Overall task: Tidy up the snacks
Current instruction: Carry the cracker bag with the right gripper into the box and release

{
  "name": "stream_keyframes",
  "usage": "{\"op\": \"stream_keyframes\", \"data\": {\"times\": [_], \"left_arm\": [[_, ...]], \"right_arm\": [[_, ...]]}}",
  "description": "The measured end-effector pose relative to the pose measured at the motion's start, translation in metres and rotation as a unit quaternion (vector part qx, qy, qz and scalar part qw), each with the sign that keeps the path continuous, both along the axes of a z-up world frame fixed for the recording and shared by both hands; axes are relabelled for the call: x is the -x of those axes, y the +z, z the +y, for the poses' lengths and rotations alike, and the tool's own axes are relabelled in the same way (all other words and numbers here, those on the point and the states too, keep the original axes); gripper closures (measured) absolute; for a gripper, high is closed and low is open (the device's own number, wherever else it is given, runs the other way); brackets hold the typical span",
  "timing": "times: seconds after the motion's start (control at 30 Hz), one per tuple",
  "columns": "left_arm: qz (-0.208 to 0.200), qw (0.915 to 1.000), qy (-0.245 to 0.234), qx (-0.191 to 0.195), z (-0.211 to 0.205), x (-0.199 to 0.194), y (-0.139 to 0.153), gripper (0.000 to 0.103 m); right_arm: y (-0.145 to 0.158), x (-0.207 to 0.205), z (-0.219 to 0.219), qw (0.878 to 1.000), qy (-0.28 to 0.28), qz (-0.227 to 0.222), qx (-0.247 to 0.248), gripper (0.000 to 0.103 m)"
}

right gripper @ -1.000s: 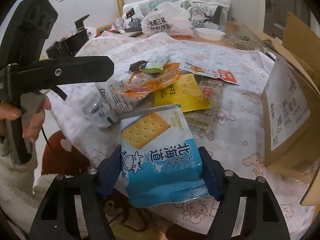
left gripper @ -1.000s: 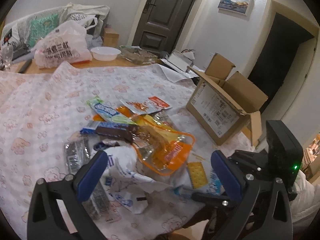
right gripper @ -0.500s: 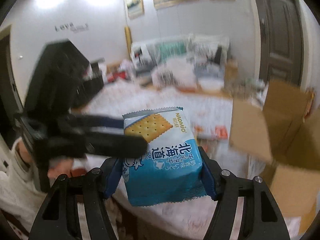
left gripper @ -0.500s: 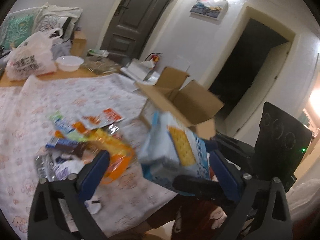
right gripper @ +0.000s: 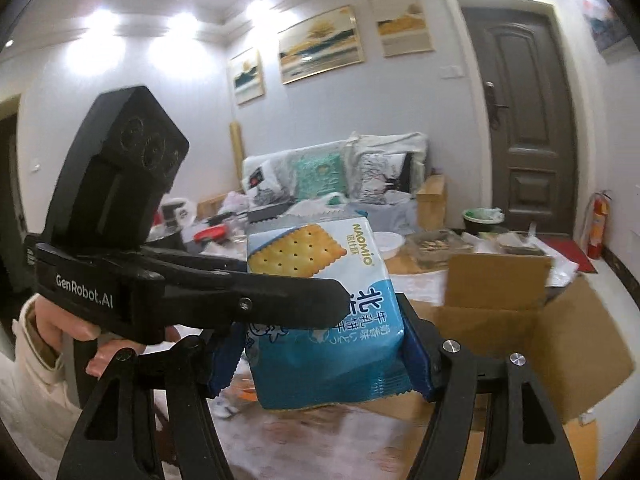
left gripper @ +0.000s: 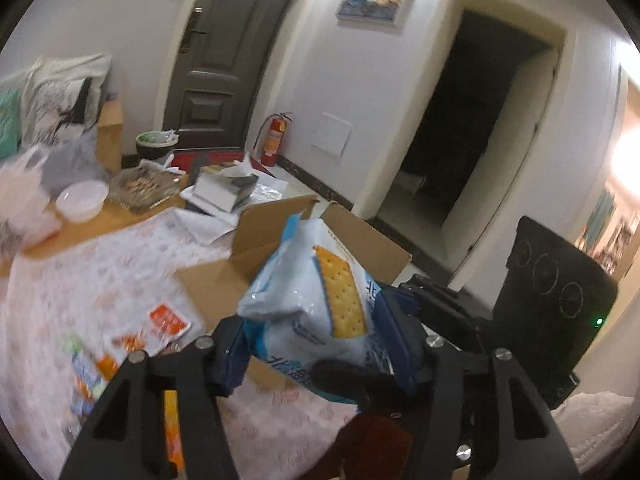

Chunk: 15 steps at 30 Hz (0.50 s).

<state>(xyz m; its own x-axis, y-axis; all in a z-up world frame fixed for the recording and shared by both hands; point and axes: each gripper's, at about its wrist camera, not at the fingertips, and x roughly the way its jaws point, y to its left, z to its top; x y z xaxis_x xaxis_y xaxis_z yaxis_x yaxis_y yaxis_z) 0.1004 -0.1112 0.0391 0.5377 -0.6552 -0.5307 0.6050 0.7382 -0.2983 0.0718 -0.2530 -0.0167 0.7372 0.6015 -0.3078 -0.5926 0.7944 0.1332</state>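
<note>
A blue and white cracker pack [right gripper: 320,312] is held up in the air above the table. My right gripper [right gripper: 324,356] is shut on its lower part. My left gripper [left gripper: 312,344] is closed on the same pack [left gripper: 316,296] from the other side, its blue pads pressing both faces. In the right wrist view one left finger [right gripper: 280,304] crosses the front of the pack. An open cardboard box [right gripper: 520,328] stands behind and right of the pack; it also shows in the left wrist view [left gripper: 224,280]. Other snack packets [left gripper: 160,324] lie on the patterned cloth at lower left.
The table's cloth [left gripper: 80,280] carries loose packets. At the far end stand a white bowl [left gripper: 82,200], a glass dish [left gripper: 144,188], plastic bags [left gripper: 20,200] and books [left gripper: 224,192]. A door [right gripper: 524,120] and a fire extinguisher [right gripper: 596,220] are behind.
Both grippers rose from the table with the cracker pack. My left gripper, open and empty a second ago, has closed on the pack that my right gripper holds.
</note>
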Motion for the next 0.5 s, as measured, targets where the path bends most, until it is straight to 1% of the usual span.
{"op": "stream_keyframes", "data": {"times": [0.1,0.23,0.27,0.4,0.5], "left_arm": [[-0.001,0.9991,-0.017,-0.04,-0.039,-0.019,-0.001,0.049],[0.017,0.9959,-0.041,-0.078,-0.089,-0.048,-0.013,0.049],[0.026,0.9949,-0.048,-0.085,-0.099,-0.056,-0.018,0.048],[0.054,0.9906,-0.063,-0.108,-0.126,-0.079,-0.042,0.048],[0.067,0.9882,-0.067,-0.12,-0.136,-0.089,-0.055,0.048]], "right_arm": [[0.0,-0.008,-0.029,0.999,-0.035,0.004,0.014,0.039],[-0.007,-0.03,-0.065,0.997,-0.064,0.049,0.01,0.039],[-0.011,-0.038,-0.074,0.995,-0.072,0.066,0.011,0.039],[-0.029,-0.052,-0.092,0.991,-0.088,0.101,0.029,0.039],[-0.037,-0.056,-0.099,0.988,-0.094,0.117,0.036,0.039]]}}
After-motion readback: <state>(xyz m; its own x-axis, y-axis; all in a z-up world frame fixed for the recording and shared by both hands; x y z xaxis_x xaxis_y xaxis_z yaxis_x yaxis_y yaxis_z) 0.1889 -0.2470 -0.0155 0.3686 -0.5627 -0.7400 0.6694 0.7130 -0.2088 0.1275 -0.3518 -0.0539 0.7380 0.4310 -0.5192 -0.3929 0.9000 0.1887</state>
